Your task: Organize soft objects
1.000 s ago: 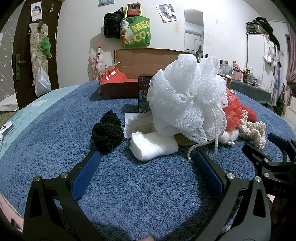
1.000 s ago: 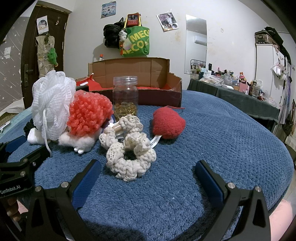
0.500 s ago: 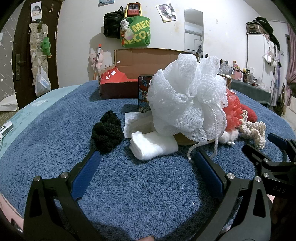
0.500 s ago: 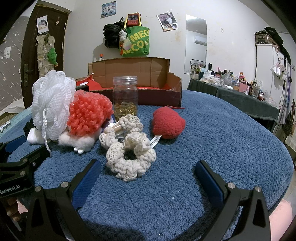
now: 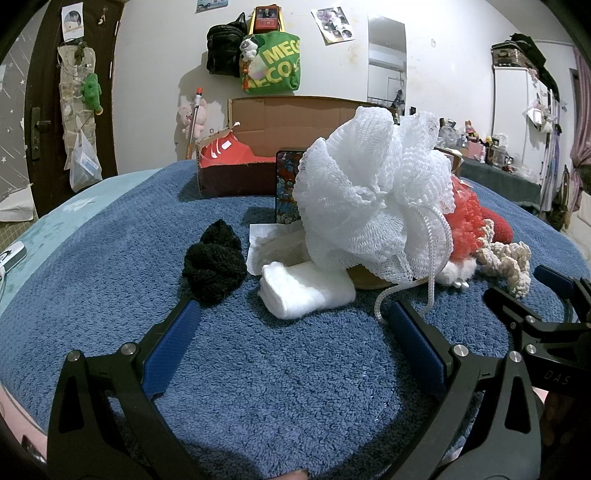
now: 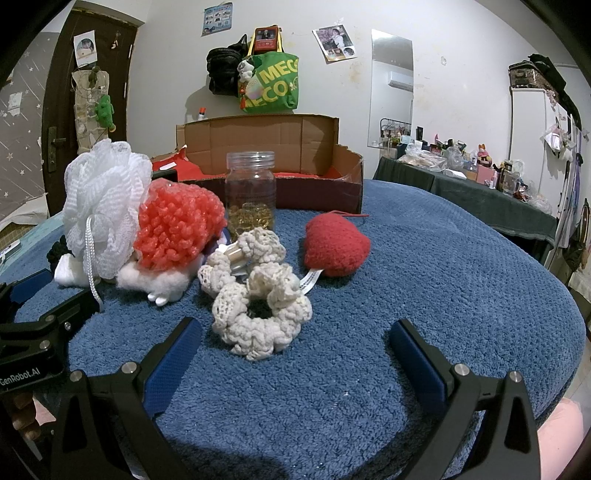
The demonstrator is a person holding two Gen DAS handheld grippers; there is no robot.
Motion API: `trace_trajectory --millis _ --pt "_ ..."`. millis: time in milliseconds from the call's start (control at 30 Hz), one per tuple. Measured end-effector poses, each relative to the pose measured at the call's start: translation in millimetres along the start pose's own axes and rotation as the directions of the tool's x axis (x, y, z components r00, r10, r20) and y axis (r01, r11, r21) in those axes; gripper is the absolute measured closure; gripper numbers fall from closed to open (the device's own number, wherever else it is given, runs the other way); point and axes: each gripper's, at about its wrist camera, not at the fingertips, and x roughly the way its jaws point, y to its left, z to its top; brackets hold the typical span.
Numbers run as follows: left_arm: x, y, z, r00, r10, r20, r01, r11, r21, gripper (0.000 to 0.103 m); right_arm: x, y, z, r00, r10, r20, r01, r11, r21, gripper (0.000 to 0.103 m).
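white mesh pouf [image 5: 373, 192] atop blue blanket [image 5: 280, 376]

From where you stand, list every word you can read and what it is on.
"MEG" over "ECO", cut off: green bag on the wall.
"GenRobot.AI": left gripper body.
"DAS": right gripper body.
Posters, photos and the red card: too small to read.

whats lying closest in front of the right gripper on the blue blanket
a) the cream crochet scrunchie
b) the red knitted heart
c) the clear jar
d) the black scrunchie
a: in the right wrist view the cream crochet scrunchie lies on the blue blanket just ahead of the open right gripper, while the red knitted heart and the clear jar sit farther back.
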Motion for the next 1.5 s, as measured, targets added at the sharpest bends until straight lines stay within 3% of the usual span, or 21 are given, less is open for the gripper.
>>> trace_trajectory --millis 900,1233,1500 --pt "1.7 0.1 -1.9 1.0 -0.006 0.003 0.006 1.0 -0.009 0.0 0.6 2.4 -2.3 1.0 0.001 -0.003 -0.001 1.0 0.007 0.0" --pt "-29.2 -7.1 19.2 0.992 -0.07 0.104 0.066 0.997 0.038 0.0 -15.4 -6.0 14.1 0.999 0.036 0.03 -0.037 0.999 0.03 0.0" --pt "-25.5 -7.0 47.4 0.987 -0.131 0.09 0.126 0.99 0.063 0.0 -21.1 -14.2 48.9 0.993 0.088 0.079 -0.091 0.995 0.032 0.0"
